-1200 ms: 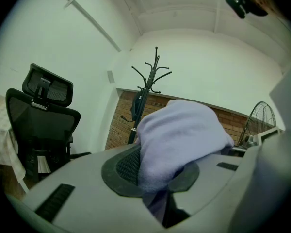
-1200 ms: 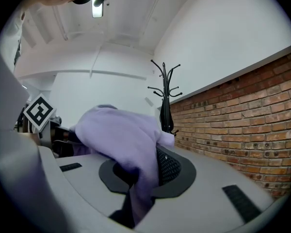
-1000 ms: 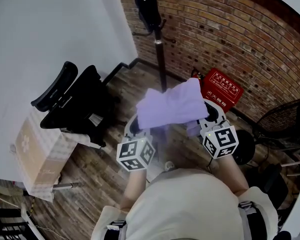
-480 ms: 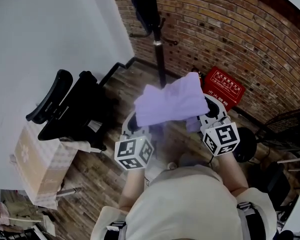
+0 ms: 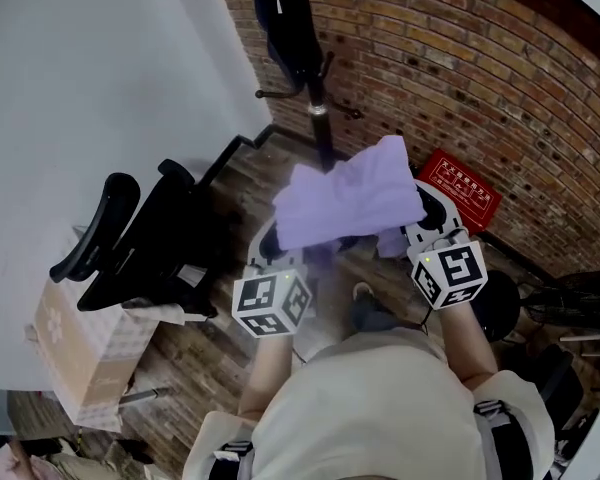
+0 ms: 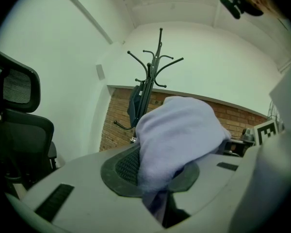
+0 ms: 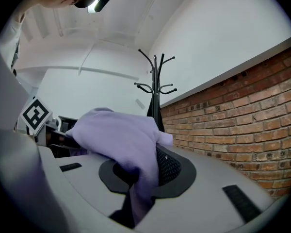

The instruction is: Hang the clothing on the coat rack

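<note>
a person is carrying a soft lilac fabric garment toward a tall black metal coat rack that is standing against a red brick wall. the left gripper is clamping one edge of the cloth between its jaws. the right gripper is pinching the other edge. the garment is bridging the two tools in mid-air, draping over their tops, short of the rack and not touching it.

compared with a second ago, both grips are holding just as they were while the surroundings are sliding. the black mesh office chair is dropping back toward the person's left. more of the rack's upper hooks are coming into the head view. what looks like a dark shoe is now showing on the wooden plank floor below the garment. this is reading as a step forward: the carry seems to be nearing its end, and the lift onto a hook is probably coming next, with the lilac piece not yet hung.

the count: one lilac garment, two grippers, one coat rack, one dark garment or bag already hanging on it, one office chair, one flat red box by the wall, and one pale cardboard box beside the chair.
</note>
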Demonstrator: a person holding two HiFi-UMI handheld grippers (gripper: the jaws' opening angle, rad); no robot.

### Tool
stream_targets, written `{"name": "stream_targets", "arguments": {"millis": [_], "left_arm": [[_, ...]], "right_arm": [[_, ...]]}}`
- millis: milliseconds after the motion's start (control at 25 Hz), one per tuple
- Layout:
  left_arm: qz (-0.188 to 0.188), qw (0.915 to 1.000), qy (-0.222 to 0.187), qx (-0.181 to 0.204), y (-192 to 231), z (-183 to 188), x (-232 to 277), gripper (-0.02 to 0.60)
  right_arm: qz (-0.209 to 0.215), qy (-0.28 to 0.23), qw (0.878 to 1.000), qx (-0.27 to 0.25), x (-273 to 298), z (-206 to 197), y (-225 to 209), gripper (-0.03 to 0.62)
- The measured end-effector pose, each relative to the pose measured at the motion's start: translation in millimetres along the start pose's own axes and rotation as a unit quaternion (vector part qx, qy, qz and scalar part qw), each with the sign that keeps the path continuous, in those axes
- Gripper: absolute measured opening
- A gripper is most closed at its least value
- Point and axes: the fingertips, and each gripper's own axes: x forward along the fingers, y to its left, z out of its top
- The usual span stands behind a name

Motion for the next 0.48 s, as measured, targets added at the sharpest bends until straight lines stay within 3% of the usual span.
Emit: {"name": "stream_targets", "arguments": {"millis": [480], "left_arm": [[0.004,0.9999,-0.012,0.011,5.6,32.5,96.5,0.058]], "right_arm": [[0.006,-0.011,1.000,-0.015,81.8,20.2,-65.6,0.049]]}}
